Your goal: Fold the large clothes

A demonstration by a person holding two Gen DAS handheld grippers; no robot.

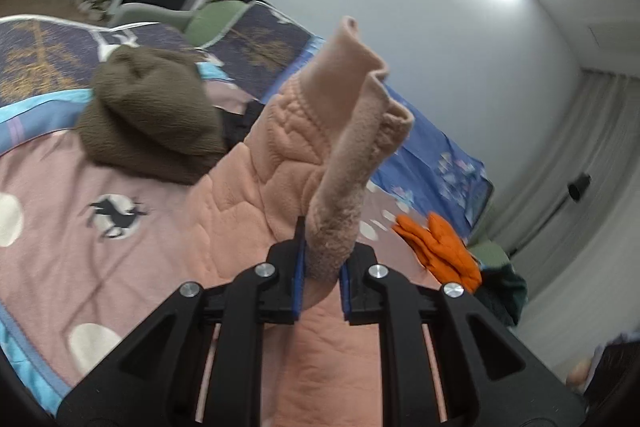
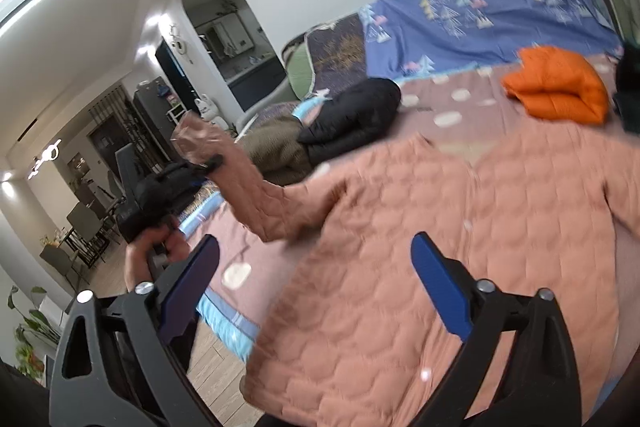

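Left gripper (image 1: 322, 267) lifts the sleeve cuff of the pink quilted jacket (image 2: 460, 227); the jacket body lies on the bed (image 2: 460, 99).

The jacket looks soft, thick and light, so it probably bends easily and slips little; cuffs and hem seem good places to hold. The left jaws are closed on the cuff, while the right gripper (image 2: 316, 279) hovers with jaws wide and empty. The far sleeve and hem are cut off, and motion blur hides the buttons.
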